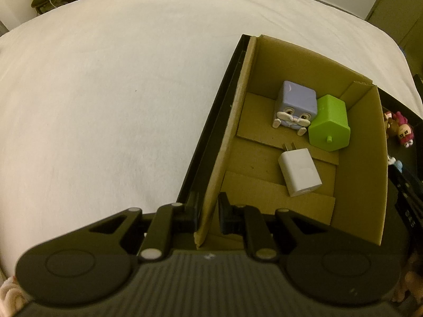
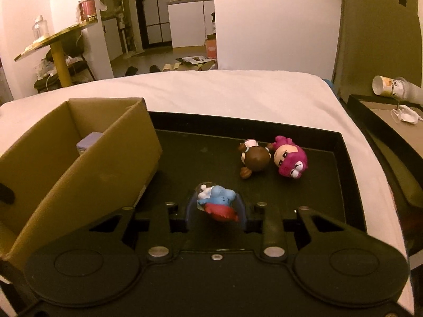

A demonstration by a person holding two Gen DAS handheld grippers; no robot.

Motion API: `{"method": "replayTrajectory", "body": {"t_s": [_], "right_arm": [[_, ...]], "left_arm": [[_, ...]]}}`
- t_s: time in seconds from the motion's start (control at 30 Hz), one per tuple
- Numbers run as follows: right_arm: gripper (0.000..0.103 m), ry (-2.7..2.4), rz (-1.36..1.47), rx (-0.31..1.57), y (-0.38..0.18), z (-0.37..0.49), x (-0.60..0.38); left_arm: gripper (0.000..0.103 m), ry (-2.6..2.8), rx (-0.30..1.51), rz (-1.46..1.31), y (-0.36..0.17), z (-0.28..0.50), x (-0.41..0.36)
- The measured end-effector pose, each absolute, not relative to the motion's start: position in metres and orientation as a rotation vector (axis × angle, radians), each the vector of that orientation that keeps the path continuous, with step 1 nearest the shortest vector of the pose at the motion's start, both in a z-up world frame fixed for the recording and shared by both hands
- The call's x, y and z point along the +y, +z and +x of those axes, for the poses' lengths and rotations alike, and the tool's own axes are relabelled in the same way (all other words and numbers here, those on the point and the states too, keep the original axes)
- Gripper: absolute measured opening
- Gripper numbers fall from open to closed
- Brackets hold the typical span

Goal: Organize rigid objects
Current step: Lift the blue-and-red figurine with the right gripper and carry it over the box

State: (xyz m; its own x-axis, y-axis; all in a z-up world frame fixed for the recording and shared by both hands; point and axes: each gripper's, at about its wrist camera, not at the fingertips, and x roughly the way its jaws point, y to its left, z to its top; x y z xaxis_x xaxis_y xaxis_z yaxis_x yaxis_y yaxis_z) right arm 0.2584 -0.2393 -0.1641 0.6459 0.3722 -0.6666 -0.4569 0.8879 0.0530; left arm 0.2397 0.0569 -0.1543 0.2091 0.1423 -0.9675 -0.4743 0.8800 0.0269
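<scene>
My left gripper (image 1: 208, 215) is shut on the near left wall of an open cardboard box (image 1: 357, 132), one finger outside and one inside. In the box lie a purple rabbit cube (image 1: 296, 105), a green block (image 1: 329, 124) and a white plug charger (image 1: 300, 171). My right gripper (image 2: 216, 211) is shut on a blue figurine with a red base (image 2: 216, 198), held just above a black tray (image 2: 198, 153). A brown figurine (image 2: 255, 159) and a pink figurine (image 2: 289, 159) lie together farther back on the tray. The box (image 2: 79, 179) stands at the tray's left.
The tray rests on a white bedsheet (image 1: 105, 105) that spreads wide to the left and back. Beyond the bed's right edge, a low black-rimmed table (image 2: 370, 105) carries a tipped paper cup (image 2: 391, 87). A gold side table (image 2: 53, 39) stands at the back left.
</scene>
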Motion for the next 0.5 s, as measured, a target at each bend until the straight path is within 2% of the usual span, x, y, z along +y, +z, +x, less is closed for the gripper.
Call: {"method": "replayTrajectory", "body": {"t_s": [0.5], "right_arm": [[0.032, 0.509, -0.060, 0.656, -0.117, 0.235, -0.240]], "left_arm": [[0.014, 0.440, 1.294, -0.295, -0.155, 0.240, 0.056]]}}
